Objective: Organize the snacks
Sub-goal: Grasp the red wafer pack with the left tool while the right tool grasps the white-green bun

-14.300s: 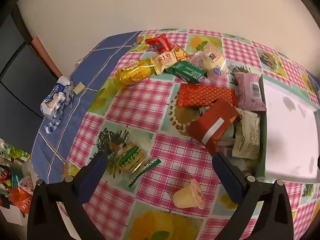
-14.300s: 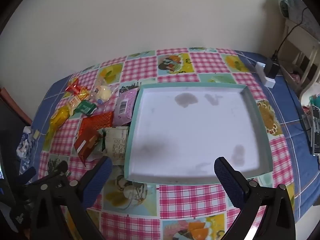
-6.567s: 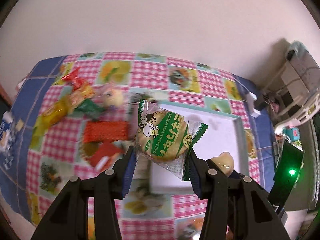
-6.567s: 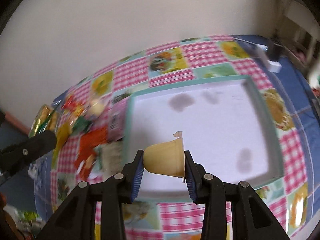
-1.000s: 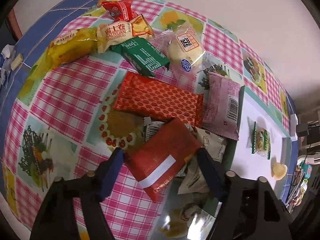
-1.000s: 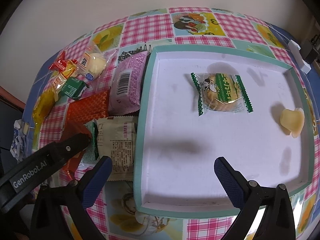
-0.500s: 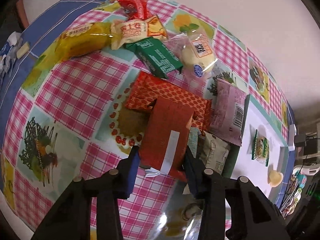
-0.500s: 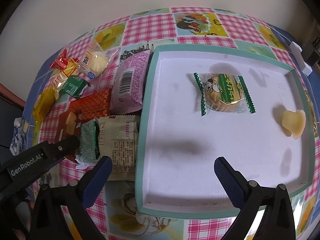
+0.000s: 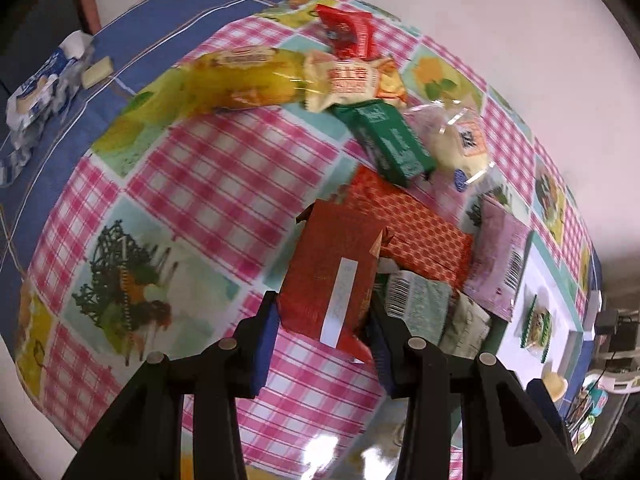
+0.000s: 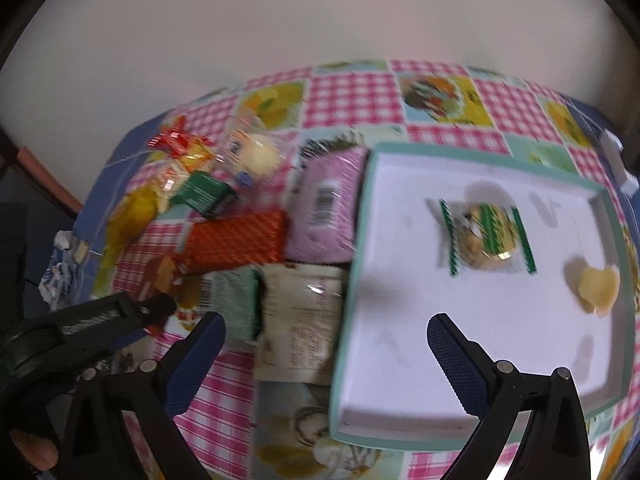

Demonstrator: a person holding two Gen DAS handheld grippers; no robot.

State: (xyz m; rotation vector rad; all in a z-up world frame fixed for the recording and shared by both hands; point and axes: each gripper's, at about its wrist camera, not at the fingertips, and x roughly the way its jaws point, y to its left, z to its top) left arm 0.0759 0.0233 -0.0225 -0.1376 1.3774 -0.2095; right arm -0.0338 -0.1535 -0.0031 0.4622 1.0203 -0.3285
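Observation:
My left gripper [image 9: 322, 322] is shut on a dark red snack packet [image 9: 334, 266] with a white strip, held at its near end, just above the table. A pile of snacks lies beyond: an orange-red checked pack [image 9: 416, 226], a green pack [image 9: 386, 142], a yellow pack [image 9: 244, 80], a pink pack [image 10: 326, 208]. My right gripper [image 10: 326, 354] is open and empty, low over the near left edge of the white tray [image 10: 472, 316]. A green-striped biscuit packet [image 10: 486, 236] and a yellow jelly cup [image 10: 598, 286] lie in the tray.
The tray has a teal rim [image 10: 356, 240] and sits at the right of the checked tablecloth [image 9: 228, 184]. A crumpled blue-and-white wrapper [image 9: 34, 88] lies on the blue cloth at far left. A white adapter [image 10: 616, 160] lies past the tray's far right corner.
My left gripper has closed on the dark red packet and lifted and turned it off the pile. My right gripper has moved lower and left toward the tray's left edge.

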